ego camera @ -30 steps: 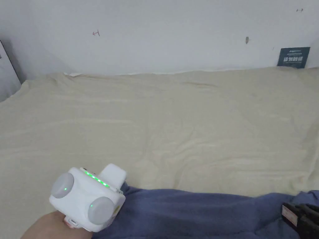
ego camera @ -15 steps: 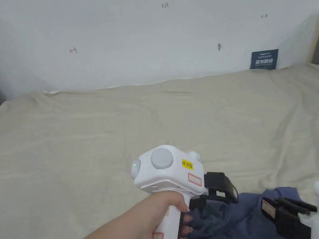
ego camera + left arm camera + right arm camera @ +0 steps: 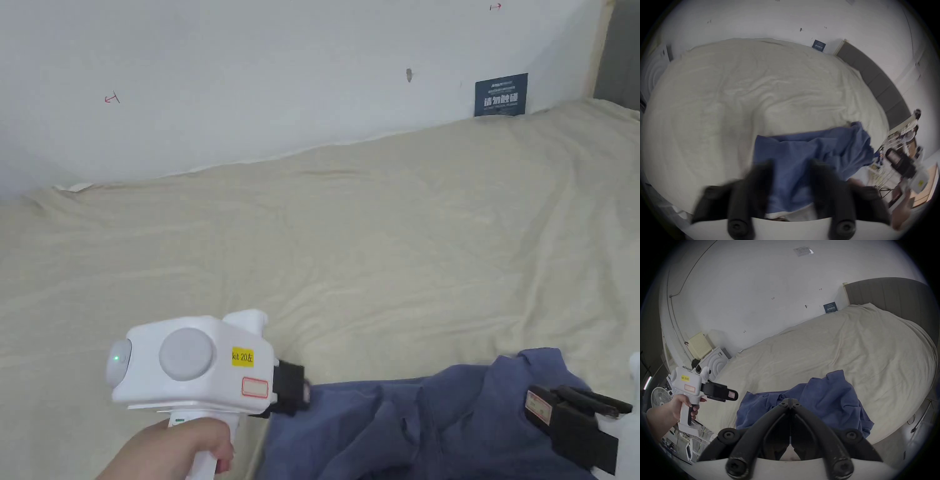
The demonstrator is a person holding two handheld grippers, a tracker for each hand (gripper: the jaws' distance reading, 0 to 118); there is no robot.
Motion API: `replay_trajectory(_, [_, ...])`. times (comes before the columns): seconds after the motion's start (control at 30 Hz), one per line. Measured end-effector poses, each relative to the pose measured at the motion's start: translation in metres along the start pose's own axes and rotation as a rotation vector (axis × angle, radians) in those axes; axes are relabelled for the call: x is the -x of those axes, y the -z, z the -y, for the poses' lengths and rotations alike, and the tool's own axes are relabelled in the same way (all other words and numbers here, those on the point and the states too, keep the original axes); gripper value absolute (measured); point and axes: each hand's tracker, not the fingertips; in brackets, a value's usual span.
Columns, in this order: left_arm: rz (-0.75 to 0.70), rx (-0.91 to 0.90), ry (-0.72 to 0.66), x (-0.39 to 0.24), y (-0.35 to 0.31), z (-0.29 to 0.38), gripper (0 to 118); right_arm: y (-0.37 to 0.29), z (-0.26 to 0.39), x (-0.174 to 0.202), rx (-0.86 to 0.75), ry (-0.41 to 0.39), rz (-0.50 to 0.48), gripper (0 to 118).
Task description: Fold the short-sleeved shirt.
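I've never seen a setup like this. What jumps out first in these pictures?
A crumpled blue shirt lies at the near edge of a wide cream bed. The white left gripper, jaws apart, is held at its left end; the right gripper, jaws together, sits by its right side.

The shirt lies on the near edge of the bed. The left tool is by its left end, the right tool by its right end. The wall is behind the bed.

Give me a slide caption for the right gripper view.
Crumpled blue shirt on a cream bed sheet, right hand-held gripper shut above it.
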Motion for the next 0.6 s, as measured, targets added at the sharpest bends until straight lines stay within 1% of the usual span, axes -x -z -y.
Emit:
replay_trajectory(0.03, [-0.002,0.030,0.007,-0.003,0.008,0.003,0,0.000,0.000,0.000,0.006,0.002,-0.003,0])
replay_trajectory(0.07, [0.017,0.043,-0.003,-0.007,0.017,0.006,0,0.001,0.001,0.001,0.012,0.001,-0.004,0])
replay_trajectory(0.17, [0.162,0.107,-0.032,-0.033,0.049,0.011,0,0.000,0.003,0.001,0.017,-0.007,-0.008,0])
replay_trajectory(0.23, [0.239,0.149,0.012,-0.061,0.071,0.014,0,0.000,0.002,-0.001,0.031,0.027,-0.030,0])
replay_trajectory(0.3, [0.245,0.177,0.083,-0.090,0.086,0.018,0,0.000,0.002,-0.002,0.038,0.049,-0.042,0])
replay_trajectory(0.37, [0.268,0.166,0.108,-0.112,0.090,0.020,0,-0.001,0.001,0.000,0.036,0.044,-0.037,0])
replay_trajectory(0.4, [0.317,0.159,0.108,-0.121,0.091,0.022,0,-0.002,0.000,0.001,0.032,0.034,-0.033,0])
replay_trajectory(0.43, [0.378,0.159,0.093,-0.125,0.090,0.023,0,-0.003,-0.001,0.003,0.030,0.026,-0.031,0])
replay_trajectory(0.53, [0.621,0.161,0.024,-0.123,0.083,0.028,0,-0.006,-0.003,0.005,0.024,0.020,-0.050,0])
replay_trajectory(0.6, [0.644,0.071,0.017,-0.106,0.063,0.029,0,-0.008,-0.004,0.007,0.017,0.014,-0.057,0])
